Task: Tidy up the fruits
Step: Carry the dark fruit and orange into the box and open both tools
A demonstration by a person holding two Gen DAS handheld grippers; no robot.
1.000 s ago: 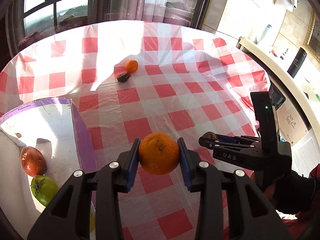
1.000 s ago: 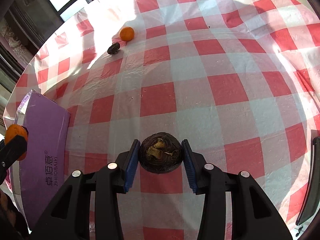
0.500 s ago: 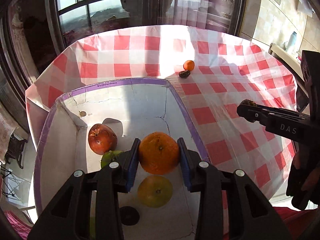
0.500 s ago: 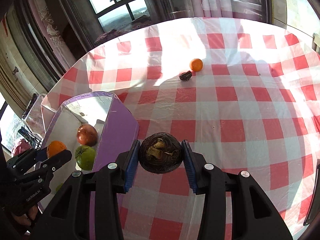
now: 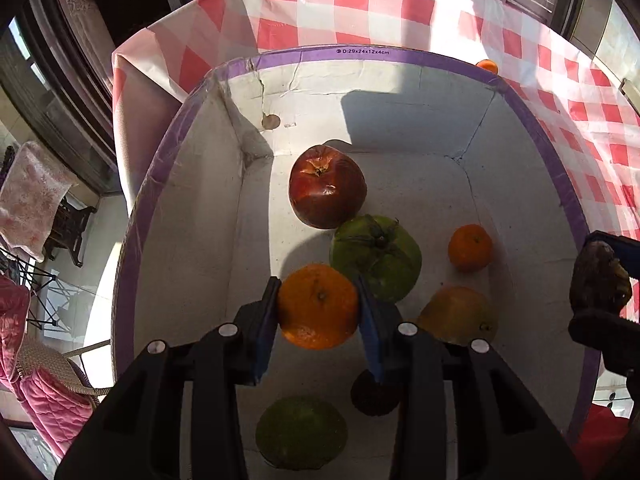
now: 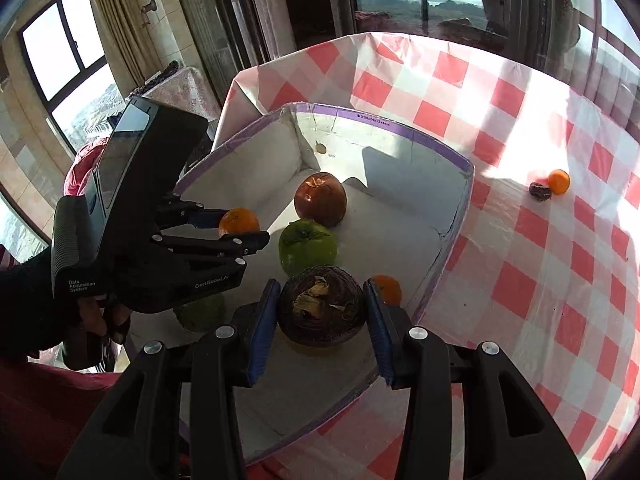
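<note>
Left wrist view: an orange [image 5: 318, 306] is clamped by the downward-tilted left gripper [image 5: 318, 312] above the box [image 5: 360, 56], where a red apple [image 5: 326, 192] and green tomato [image 5: 376, 258] are held; a dark fruit [image 6: 322, 306] is gripped by the right gripper [image 6: 322, 312].

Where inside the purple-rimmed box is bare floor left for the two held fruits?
Bare floor in the purple-rimmed white cardboard box runs along its left wall, beside the dark red apple, and in the far right corner beyond the small orange mandarin. The middle and near right are crowded: green tomato, yellowish pear, small dark fruit, round green fruit.
</note>
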